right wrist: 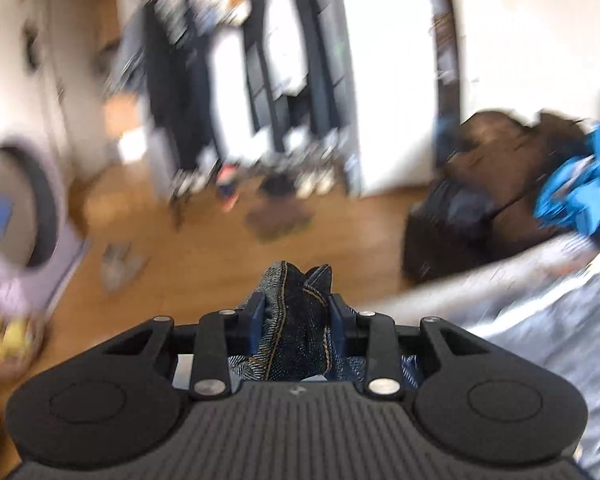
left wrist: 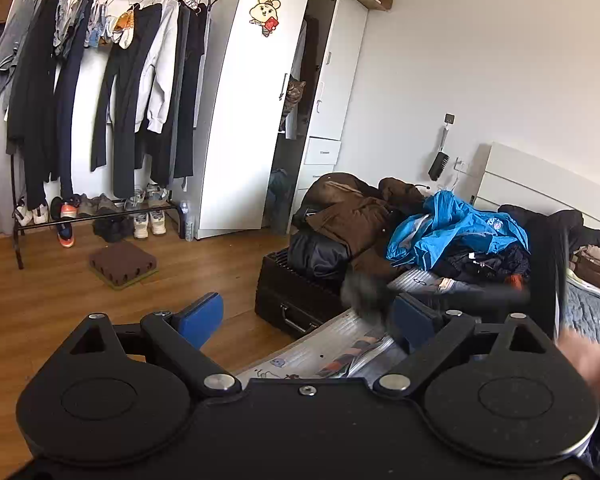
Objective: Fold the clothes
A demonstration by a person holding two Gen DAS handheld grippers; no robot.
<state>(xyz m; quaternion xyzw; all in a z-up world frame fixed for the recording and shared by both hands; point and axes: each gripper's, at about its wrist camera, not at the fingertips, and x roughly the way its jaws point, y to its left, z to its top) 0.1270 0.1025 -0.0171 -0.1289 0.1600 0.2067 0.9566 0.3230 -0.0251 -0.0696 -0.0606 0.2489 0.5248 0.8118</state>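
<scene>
Between the jaws of the right gripper (right wrist: 296,308), a bunched fold of dark denim jeans (right wrist: 296,320) sits pinched, its seams and orange stitching poking up past the blue pads; the rest of that view is blurred. The left gripper (left wrist: 308,316) has its jaws spread wide with nothing between them. Beyond it lies the bed (left wrist: 340,340) with a pale striped cover. At the bed's far end a pile of clothes rests: a brown jacket (left wrist: 352,216), a bright blue jacket (left wrist: 456,228) beside it, dark garments under both. A black suitcase (left wrist: 292,292) stands against the bed's edge on the wooden floor (left wrist: 60,288). A clothes rack (left wrist: 112,92) stands by the white wardrobe (left wrist: 248,120).
</scene>
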